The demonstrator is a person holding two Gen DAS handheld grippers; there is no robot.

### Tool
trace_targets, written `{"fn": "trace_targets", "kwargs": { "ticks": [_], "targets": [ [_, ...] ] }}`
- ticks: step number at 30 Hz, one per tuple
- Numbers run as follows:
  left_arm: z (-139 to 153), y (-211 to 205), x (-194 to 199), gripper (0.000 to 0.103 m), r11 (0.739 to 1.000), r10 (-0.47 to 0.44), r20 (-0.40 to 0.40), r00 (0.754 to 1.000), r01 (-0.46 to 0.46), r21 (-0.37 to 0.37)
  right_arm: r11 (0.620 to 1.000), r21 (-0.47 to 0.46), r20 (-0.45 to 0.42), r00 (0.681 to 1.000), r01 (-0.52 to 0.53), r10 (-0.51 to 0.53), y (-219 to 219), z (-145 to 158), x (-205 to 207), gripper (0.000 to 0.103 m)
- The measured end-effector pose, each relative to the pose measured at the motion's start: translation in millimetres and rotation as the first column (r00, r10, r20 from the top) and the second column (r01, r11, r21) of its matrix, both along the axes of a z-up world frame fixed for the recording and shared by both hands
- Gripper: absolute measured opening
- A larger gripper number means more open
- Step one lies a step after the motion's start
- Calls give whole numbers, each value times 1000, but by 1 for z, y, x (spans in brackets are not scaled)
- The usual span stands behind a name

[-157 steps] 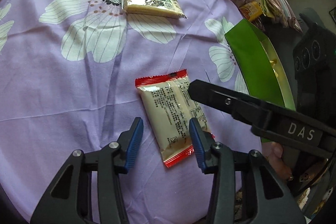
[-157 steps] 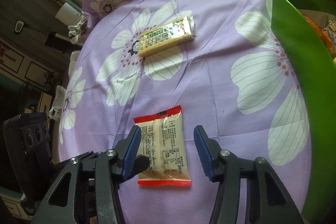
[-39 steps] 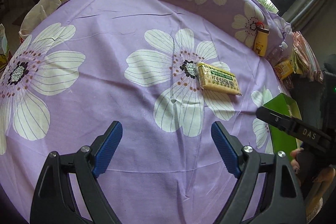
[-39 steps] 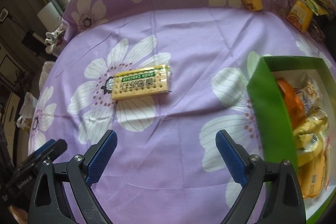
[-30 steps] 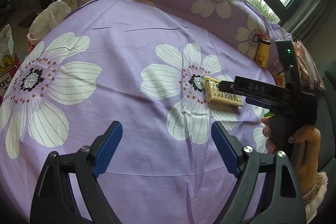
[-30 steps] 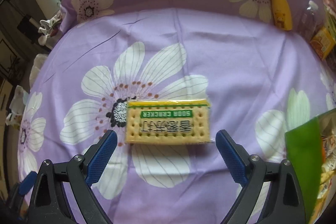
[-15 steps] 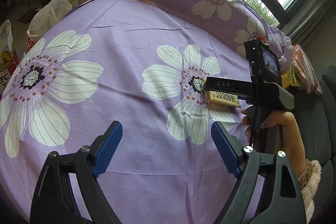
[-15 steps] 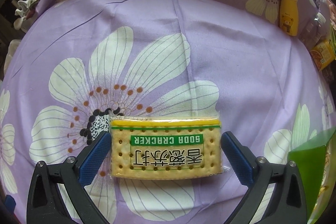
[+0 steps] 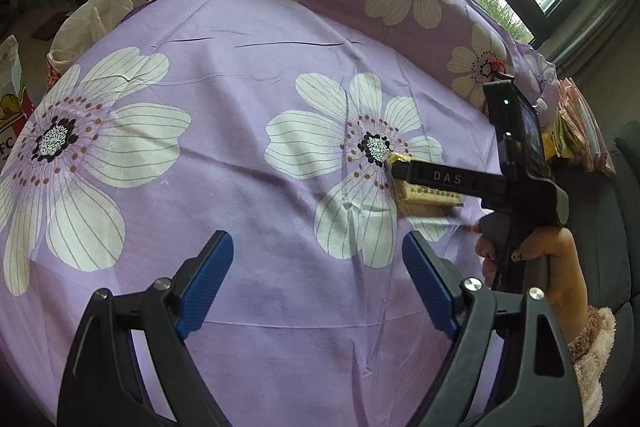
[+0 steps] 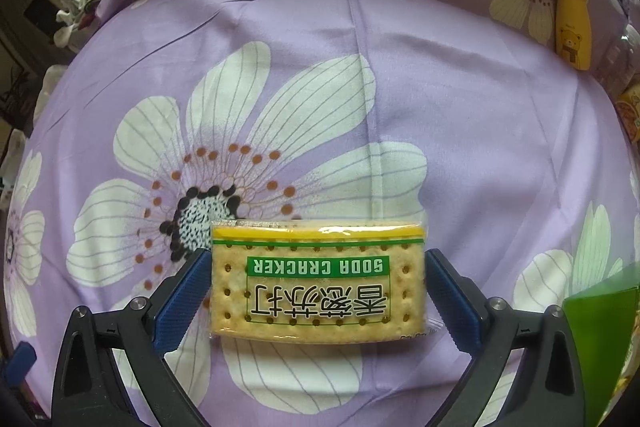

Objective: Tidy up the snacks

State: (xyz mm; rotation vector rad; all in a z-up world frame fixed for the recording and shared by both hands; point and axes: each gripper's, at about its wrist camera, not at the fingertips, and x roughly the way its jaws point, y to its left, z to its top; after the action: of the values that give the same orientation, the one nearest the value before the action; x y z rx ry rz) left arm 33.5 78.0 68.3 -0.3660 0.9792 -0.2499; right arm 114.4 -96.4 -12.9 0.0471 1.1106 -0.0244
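Right tool (image 10: 318,291) spread wide astride the flat yellow-and-green soda cracker packet (image 10: 318,287), label upside down

Soda cracker packet (image 10: 318,283) framed between the wide-spread blue pads of the right gripper (image 10: 318,291).

Lying flat on a purple sheet with white flowers (image 10: 460,115), printed side up, lettering upside down, yellow band along the far edge. Left pad (image 10: 184,301) just beside or touching the packet's short end at nine o'clock, right pad (image 10: 452,301) likewise at three; contact not certain on either side. Dark flower centre (image 10: 200,213) at eleven o'clock of the packet, partly tucked under its corner. Green box corner (image 10: 600,327) at four o'clock, near the frame edge. Yellow bear-printed bottle (image 10: 572,27) far off at two o'clock against the raised fold of the sheet.
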Motion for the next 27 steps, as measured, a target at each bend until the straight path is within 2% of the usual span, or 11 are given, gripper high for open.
{"fn": "trace_targets", "kwargs": {
  "ticks": [6,13,18,23,27],
  "targets": [
    [-1,-1,-1,86,1000,-2,-2,1000,2,9,993,19,-10,994,-113,113,13,-4,-67,102],
    [-5,-15,-6,86,999,-29,-10,1000,29,43,989,65,-19,991,-130,132,21,-8,-145,102],
    [-10,-28,-11,86,996,-57,-14,998,58,75,984,152,14,996,-92,90,12,-4,-162,102],
    [-14,-39,-17,86,992,-92,-32,995,94,84,958,276,70,996,-74,56,-12,6,-172,102],
    [-17,-54,-23,86,987,-133,-46,990,137,89,942,335,117,993,-15,-26,-38,16,-175,102]
  ]
}}
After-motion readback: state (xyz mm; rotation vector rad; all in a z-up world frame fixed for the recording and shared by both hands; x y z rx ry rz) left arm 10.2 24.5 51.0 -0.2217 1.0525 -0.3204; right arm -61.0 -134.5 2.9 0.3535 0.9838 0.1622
